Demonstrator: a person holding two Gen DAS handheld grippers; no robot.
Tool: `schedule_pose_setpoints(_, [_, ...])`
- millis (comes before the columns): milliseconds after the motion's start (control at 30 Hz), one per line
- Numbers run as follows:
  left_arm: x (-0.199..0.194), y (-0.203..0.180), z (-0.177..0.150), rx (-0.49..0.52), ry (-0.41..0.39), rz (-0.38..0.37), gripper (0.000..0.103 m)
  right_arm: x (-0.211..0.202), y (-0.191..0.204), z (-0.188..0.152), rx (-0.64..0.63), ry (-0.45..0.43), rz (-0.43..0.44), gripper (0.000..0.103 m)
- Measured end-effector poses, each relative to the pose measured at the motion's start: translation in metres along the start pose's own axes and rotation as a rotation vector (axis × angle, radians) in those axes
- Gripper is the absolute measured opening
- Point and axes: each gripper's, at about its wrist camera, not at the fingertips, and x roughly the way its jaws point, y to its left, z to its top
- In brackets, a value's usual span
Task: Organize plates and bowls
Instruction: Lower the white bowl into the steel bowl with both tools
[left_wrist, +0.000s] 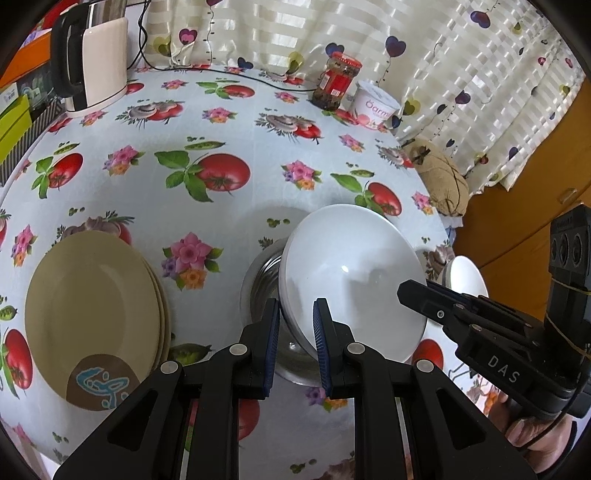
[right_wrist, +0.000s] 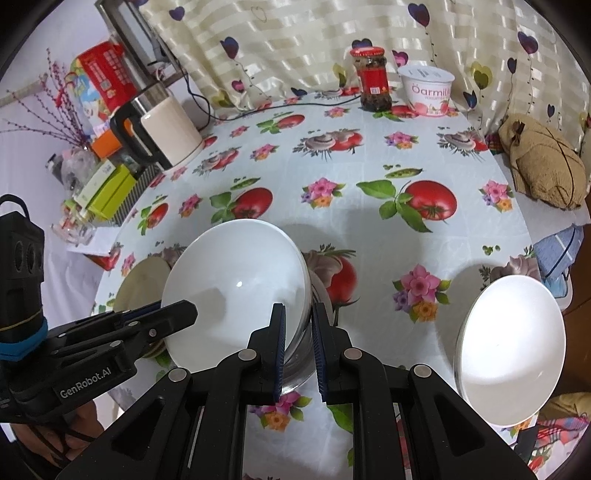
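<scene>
A white bowl (left_wrist: 351, 280) (right_wrist: 236, 288) is held tilted just above a steel bowl (left_wrist: 258, 288) (right_wrist: 314, 295) on the flowered tablecloth. My left gripper (left_wrist: 295, 343) straddles the white bowl's near-left rim, its jaws a narrow gap apart around it. My right gripper (right_wrist: 298, 350) straddles the opposite rim the same way. Each gripper also shows in the other's view: the right in the left wrist view (left_wrist: 410, 291), the left in the right wrist view (right_wrist: 184, 310). A stack of beige plates (left_wrist: 96, 314) (right_wrist: 140, 284) lies to the left. White plates (right_wrist: 513, 350) (left_wrist: 467, 277) lie to the right.
At the back of the table stand a kettle (left_wrist: 92, 62) (right_wrist: 159, 125), a red-lidded jar (left_wrist: 336, 81) (right_wrist: 373, 77) and a yogurt tub (left_wrist: 375, 103) (right_wrist: 430, 90). A brown cloth bag (left_wrist: 443, 181) (right_wrist: 543, 166) sits at the right edge. Boxes (right_wrist: 107, 192) crowd the left.
</scene>
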Motion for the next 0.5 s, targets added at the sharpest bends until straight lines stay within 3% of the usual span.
schedule_pose_setpoints(500, [0.011,0.005,-0.005,-0.007,0.044,0.015,0.02,0.018,-0.005,-0.008,0.012,0.061,0.009,0.017])
